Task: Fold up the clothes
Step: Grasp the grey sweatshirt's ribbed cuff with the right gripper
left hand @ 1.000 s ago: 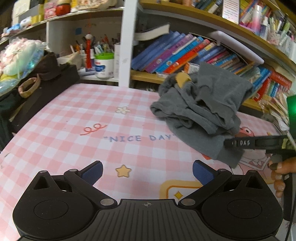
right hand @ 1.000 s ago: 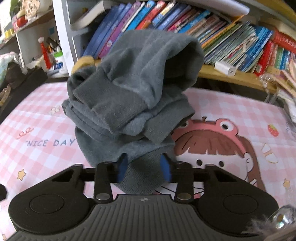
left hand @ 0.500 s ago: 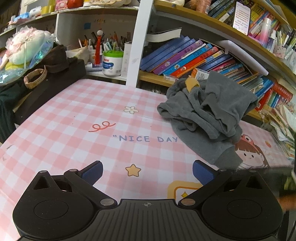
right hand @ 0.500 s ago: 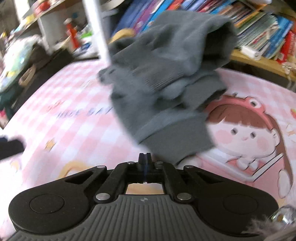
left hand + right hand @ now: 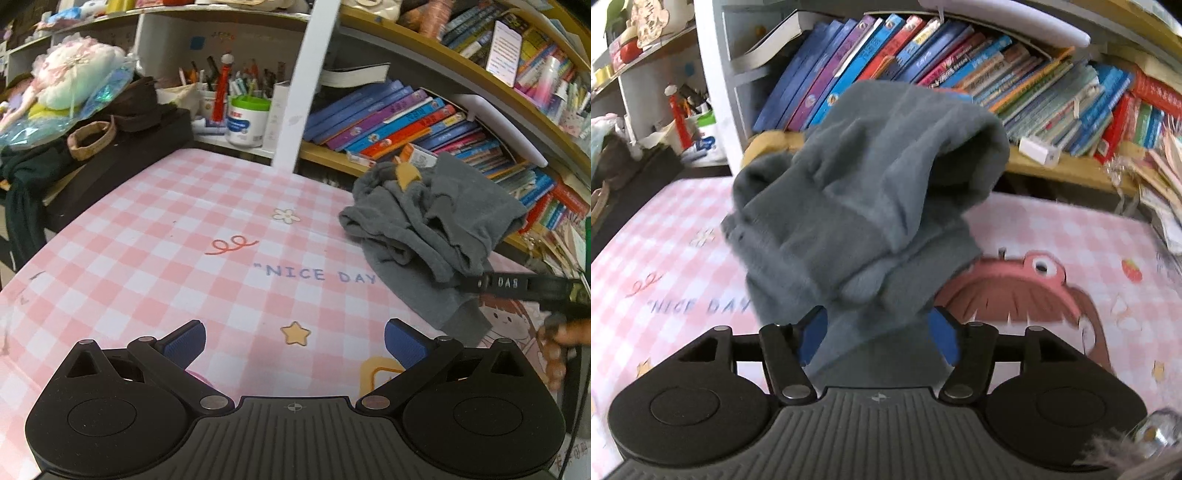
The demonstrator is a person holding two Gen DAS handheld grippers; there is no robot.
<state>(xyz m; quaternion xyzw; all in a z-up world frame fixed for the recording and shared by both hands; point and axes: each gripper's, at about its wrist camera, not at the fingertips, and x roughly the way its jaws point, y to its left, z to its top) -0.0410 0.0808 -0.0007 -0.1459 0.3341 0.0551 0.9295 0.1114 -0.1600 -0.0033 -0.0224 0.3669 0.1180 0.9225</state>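
Observation:
A crumpled grey garment (image 5: 432,229) lies in a heap at the far right of the pink checked table (image 5: 155,266), with a tan patch near its top. My left gripper (image 5: 293,338) is open and empty above the table's near edge, well left of the garment. My right gripper (image 5: 879,334) is open, its blue pads either side of the garment's lower hem (image 5: 871,236). In the left wrist view the right gripper (image 5: 480,284) reaches in from the right and touches the heap.
Shelves of books (image 5: 399,122) stand right behind the table. A pen pot (image 5: 245,122) and a black box (image 5: 122,155) with a plush toy sit at the back left. Paper clutter (image 5: 1160,192) lies at the right edge.
My right gripper was shut half a second ago and has opened and moved back up to the garment's hem. The left gripper has drifted slightly back and stayed open.

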